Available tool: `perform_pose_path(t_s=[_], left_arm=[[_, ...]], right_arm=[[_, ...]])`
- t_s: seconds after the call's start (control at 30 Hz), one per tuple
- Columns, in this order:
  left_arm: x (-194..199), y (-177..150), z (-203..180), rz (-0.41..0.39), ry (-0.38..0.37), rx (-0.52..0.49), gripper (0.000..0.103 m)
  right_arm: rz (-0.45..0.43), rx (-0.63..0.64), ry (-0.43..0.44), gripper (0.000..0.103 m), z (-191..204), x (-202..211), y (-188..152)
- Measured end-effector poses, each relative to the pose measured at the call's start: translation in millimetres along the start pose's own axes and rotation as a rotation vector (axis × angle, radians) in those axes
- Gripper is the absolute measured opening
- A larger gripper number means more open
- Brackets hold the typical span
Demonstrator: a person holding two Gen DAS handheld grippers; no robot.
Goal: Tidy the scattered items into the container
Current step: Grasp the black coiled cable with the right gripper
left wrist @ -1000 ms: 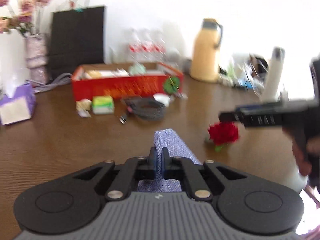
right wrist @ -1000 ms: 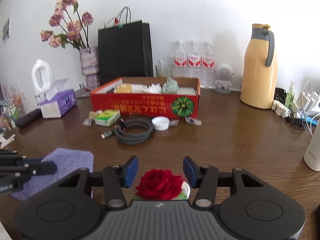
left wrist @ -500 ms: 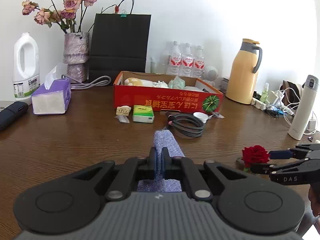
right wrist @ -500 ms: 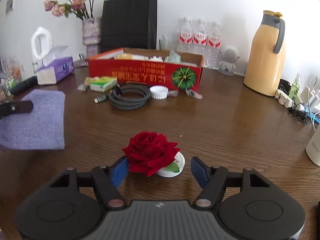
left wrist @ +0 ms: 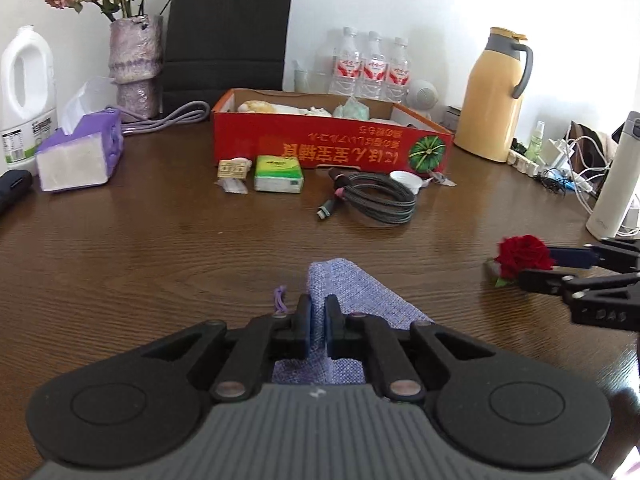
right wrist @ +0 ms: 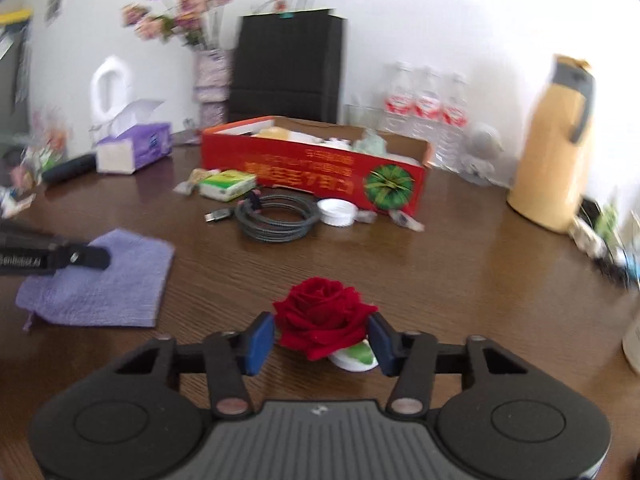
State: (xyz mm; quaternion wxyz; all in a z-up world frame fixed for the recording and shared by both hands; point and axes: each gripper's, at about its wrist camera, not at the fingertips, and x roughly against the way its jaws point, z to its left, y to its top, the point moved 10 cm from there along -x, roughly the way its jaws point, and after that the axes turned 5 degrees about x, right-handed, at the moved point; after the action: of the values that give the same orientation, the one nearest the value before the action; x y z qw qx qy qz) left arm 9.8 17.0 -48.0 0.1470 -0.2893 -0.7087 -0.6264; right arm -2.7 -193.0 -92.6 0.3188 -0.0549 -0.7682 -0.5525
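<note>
A purple cloth pouch [left wrist: 352, 288] lies on the brown table, and my left gripper [left wrist: 318, 308] is shut on its near edge. From the right wrist the pouch [right wrist: 112, 276] shows at left with the left gripper [right wrist: 96, 258] on it. A red rose [right wrist: 320, 308] on a small white base sits between the blue pads of my right gripper [right wrist: 320, 322]. Those jaws are closing and the pads touch the petals on both sides. The left wrist view shows the rose [left wrist: 522, 254] at the right gripper's [left wrist: 540, 266] tips. The red cardboard box [left wrist: 320, 148] stands behind, partly filled.
In front of the box lie a coiled cable [left wrist: 376, 200], a green tissue pack [left wrist: 278, 168], a white cap [left wrist: 406, 179] and a small packet [left wrist: 232, 168]. A purple tissue box [left wrist: 78, 152] is at left. A yellow jug [left wrist: 494, 96] and white tumbler [left wrist: 616, 184] are at right.
The right jaws spread wider, then narrowed onto the rose. The left gripper sank a little and moved forward with the pouch still in its grip.
</note>
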Motion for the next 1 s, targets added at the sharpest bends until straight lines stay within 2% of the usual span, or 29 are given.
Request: perform_pose_path(t_s=[0.07, 0.1, 0.17, 0.23, 0.33, 0.37, 0.4, 0.43, 0.47, 0.5, 0.57, 0.6, 0.67, 0.7, 0.77, 0.8, 0.87, 0.93, 1.0], left_arm=[[-2.6, 0.6, -9.6, 0.002, -0.013, -0.021, 0.008], [-3.9, 0.0, -13.4, 0.005, -0.015, -0.034, 0.008], [-5.8, -2.0, -19.1, 0.009, -0.018, -0.054, 0.008], [-7.8, -3.9, -20.6, 0.018, -0.011, -0.057, 0.009], [-10.9, -3.7, -16.8, 0.031, -0.017, -0.031, 0.01], [-12.6, -3.6, -15.7, 0.039, -0.028, -0.015, 0.01], [-14.0, -3.4, -15.3, 0.043, -0.035, -0.005, 0.01], [-15.0, -2.9, -15.6, 0.043, -0.037, -0.004, 0.01], [-15.8, -2.0, -15.9, 0.041, -0.035, -0.006, 0.01], [-15.7, -1.2, -15.6, 0.038, -0.034, -0.006, 0.01], [-15.0, -0.3, -12.5, 0.036, -0.028, 0.002, 0.01], [-14.5, 0.3, -9.6, 0.034, -0.021, 0.008, 0.01], [-15.0, 2.8, -2.3, 0.033, -0.009, 0.027, 0.01], [-15.9, 4.5, 1.7, 0.031, -0.002, 0.043, 0.01], [-19.3, 8.1, 7.4, 0.035, -0.002, 0.068, 0.01], [-21.3, 9.7, 8.9, 0.037, -0.005, 0.075, 0.01], [-23.5, 12.8, 12.8, 0.032, 0.002, 0.092, 0.01], [-23.4, 16.1, 17.4, 0.02, 0.01, 0.109, 0.009], [-22.5, 19.0, 22.8, 0.01, 0.022, 0.123, 0.007]], right_arm=[[-0.005, 0.143, 0.007, 0.041, 26.0, -3.7, 4.1], [0.015, 0.208, 0.017, 0.037, 40.2, -7.5, 2.3], [0.006, 0.197, 0.057, 0.036, 53.1, -9.9, 6.3], [0.026, 0.081, 0.159, 0.037, 53.8, -13.7, 10.2], [0.042, -0.218, 0.321, 0.036, 35.9, -19.5, 11.6], [0.055, -0.312, 0.377, 0.033, 30.0, -21.2, 11.4], [0.078, -0.403, 0.444, 0.025, 26.9, -23.7, 9.8], [0.103, -0.472, 0.516, 0.018, 26.2, -26.2, 8.1], [0.121, -0.507, 0.578, 0.018, 30.3, -27.1, 4.8], [0.126, -0.503, 0.604, 0.022, 33.4, -24.2, 3.5], [0.104, -0.459, 0.587, 0.042, 34.0, -11.7, 6.6], [0.056, -0.44, 0.566, 0.051, 29.7, -3.1, 12.0], [-0.043, -0.408, 0.497, 0.051, 15.3, 12.6, 25.3], [-0.07, -0.383, 0.422, 0.05, 5.2, 14.9, 31.4], [-0.058, -0.294, 0.224, 0.051, -14.0, 5.1, 41.1], [-0.051, -0.254, 0.166, 0.051, -18.3, -2.2, 45.5], [-0.039, -0.21, 0.165, 0.051, -17.4, -20.5, 58.2], [-0.038, -0.17, 0.218, 0.052, -6.6, -38.9, 75.2], [0.002, -0.116, 0.262, 0.053, 10.7, -63.4, 91.0]])
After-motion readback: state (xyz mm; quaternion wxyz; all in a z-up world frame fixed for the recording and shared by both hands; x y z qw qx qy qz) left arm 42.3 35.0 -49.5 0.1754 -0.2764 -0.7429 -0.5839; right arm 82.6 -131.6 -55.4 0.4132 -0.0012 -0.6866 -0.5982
